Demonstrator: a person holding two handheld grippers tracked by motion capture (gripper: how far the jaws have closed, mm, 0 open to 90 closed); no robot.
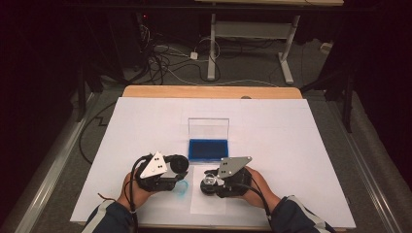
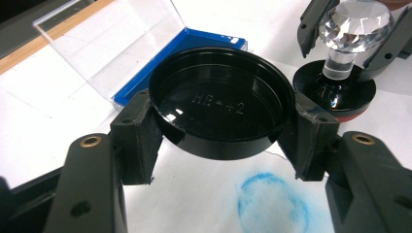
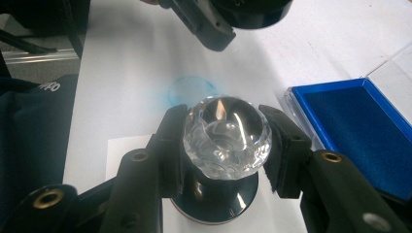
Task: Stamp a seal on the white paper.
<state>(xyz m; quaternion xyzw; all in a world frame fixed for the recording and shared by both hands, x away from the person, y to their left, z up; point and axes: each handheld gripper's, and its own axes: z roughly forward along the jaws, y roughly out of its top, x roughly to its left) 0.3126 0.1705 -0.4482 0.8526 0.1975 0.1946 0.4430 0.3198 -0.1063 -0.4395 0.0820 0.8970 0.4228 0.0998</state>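
Slipping is my big worry right now: my right claw (image 3: pixel 224 145) is clamped on the faceted crystal knob (image 3: pixel 226 137) of a stamp, and that thing is smooth glass, so if I tilt or twist while lifting, it could squirt out from between the pads and the inky black base (image 3: pixel 214 199) would smear the small paper sheet (image 1: pixel 208 201) under it. My left claw (image 2: pixel 221 131) is squeezed on the stamp's black round cap (image 2: pixel 221 104), held open side up just off the table, and since I'm only pinching its rim it could pop loose if I bump the two together. Blue ring print (image 2: pixel 272 204) sits right below the cap, just ahead of my right claw. Blue ink pad (image 1: pixel 208 149) in its case, clear lid (image 1: pixel 208 128) standing upright, is just beyond both claws, close enough to knock when I swing forward.
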